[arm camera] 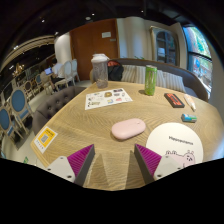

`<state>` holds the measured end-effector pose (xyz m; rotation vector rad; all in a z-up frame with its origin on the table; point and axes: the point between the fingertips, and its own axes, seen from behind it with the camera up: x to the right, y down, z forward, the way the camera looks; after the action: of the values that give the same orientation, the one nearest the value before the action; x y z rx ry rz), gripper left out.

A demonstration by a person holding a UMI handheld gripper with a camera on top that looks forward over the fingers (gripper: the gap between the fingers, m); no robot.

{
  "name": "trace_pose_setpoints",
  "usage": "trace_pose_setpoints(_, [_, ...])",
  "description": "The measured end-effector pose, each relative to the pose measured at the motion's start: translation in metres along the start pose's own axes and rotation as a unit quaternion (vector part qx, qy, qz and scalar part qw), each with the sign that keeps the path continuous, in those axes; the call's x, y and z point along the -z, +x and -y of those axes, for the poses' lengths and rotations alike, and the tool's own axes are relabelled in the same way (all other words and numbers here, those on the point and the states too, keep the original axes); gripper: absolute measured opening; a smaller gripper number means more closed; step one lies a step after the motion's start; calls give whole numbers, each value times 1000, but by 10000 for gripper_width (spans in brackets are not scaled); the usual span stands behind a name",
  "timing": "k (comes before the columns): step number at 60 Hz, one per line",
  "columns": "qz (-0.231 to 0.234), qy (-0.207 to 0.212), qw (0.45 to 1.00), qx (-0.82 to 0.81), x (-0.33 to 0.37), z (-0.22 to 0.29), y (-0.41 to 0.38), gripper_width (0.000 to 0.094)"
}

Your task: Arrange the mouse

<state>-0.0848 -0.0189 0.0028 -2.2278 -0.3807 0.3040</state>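
The pink mouse (128,128) lies on the wooden table (90,125), just ahead of the gripper (114,160), a bit to its right finger. The fingers are spread, holding nothing. Risk: approach not centred, so one pad (147,157) may push the mouse towards the white round mat (182,148) instead of pinching it.

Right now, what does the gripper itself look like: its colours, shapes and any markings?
The gripper has two fingers at the bottom of the view. Each finger is light grey or white on the outside and tapers to a wedge-like tip. The inner face of each carries a magenta pad with a ribbed, grooved surface. No cable, printed marking, hand or sleeve shows in this view.
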Motion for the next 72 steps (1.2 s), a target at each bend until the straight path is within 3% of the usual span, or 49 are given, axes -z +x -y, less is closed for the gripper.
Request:
trace_pose_setpoints(6, [-11,-21,1000,-3,-26,0,1,840])
trace_pose_setpoints(32, [-76,-22,996,-29,-101,61,31,837])
trace_pose_setpoints(36, [-88,-17,996,-27,-111,68,36,794])
trace_pose_setpoints(41, [-97,-4,995,-35,-118,74,38,667])
trace_pose_setpoints(42, [-98,-1,994,-37,-119,75,38,564])
trace_pose_setpoints(60, [-89,5,995,-42,-108,73,30,407])
trace_pose_setpoints(72, [-82,137,987,-28,4,156,32,408])
